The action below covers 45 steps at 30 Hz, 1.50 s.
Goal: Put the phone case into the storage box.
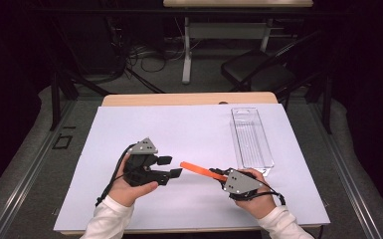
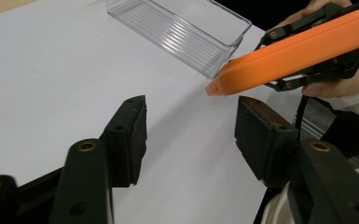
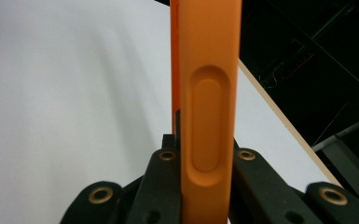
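Handover shaping up: right tongs (image 1: 221,176) clenching orange bar-shaped tool (image 1: 202,171), holding it above white-covered counter (image 1: 129,134), free tip aiming at left tongs (image 1: 171,167). Left tongs released, nothing between pads, hanging just short of tip. Next move calling for left sliding over tip, then squeezing. Tool's exact kind hard telling, possibly cutter handle. Clear plastic tray (image 1: 251,137) sitting empty beyond.

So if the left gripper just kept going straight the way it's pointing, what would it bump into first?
Most likely the free tip of the orange bar that the right gripper holds. The left gripper stands open just short of it. Depth is unclear, so the bar may pass slightly above its jaws.
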Each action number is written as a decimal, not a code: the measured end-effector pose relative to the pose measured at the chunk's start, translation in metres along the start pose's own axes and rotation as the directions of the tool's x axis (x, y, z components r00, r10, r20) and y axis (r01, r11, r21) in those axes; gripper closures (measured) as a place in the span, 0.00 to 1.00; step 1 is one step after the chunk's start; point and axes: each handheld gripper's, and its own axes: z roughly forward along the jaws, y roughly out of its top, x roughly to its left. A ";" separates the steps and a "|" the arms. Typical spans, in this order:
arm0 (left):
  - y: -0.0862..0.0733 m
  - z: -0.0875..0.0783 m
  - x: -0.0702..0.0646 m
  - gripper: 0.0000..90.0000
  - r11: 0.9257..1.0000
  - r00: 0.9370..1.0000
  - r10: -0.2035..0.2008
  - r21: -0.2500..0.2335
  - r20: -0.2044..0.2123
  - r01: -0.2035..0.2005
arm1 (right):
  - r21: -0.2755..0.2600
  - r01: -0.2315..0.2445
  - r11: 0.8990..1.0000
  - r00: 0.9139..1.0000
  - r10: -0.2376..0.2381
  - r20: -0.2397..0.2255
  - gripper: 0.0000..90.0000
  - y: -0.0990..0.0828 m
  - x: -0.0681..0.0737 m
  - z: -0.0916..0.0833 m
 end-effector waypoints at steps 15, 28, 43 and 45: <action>-0.001 0.012 -0.006 0.54 0.997 0.999 0.040 -0.064 0.035 -0.038 | -0.024 -0.045 0.999 0.998 0.044 -0.049 0.97 0.000 0.000 0.001; -0.003 0.016 -0.008 0.70 0.995 0.995 0.063 -0.078 0.073 -0.057 | -0.050 -0.067 0.996 0.995 0.063 -0.081 0.97 0.001 0.001 0.001; -0.004 0.017 -0.009 0.86 0.993 0.992 0.075 -0.097 0.098 -0.065 | -0.052 -0.070 0.996 0.993 0.065 -0.096 0.97 0.001 0.002 0.002; -0.005 0.017 -0.009 0.88 0.994 0.992 0.070 -0.095 0.102 -0.061 | -0.051 -0.072 0.996 0.993 0.067 -0.096 0.97 0.001 0.002 0.002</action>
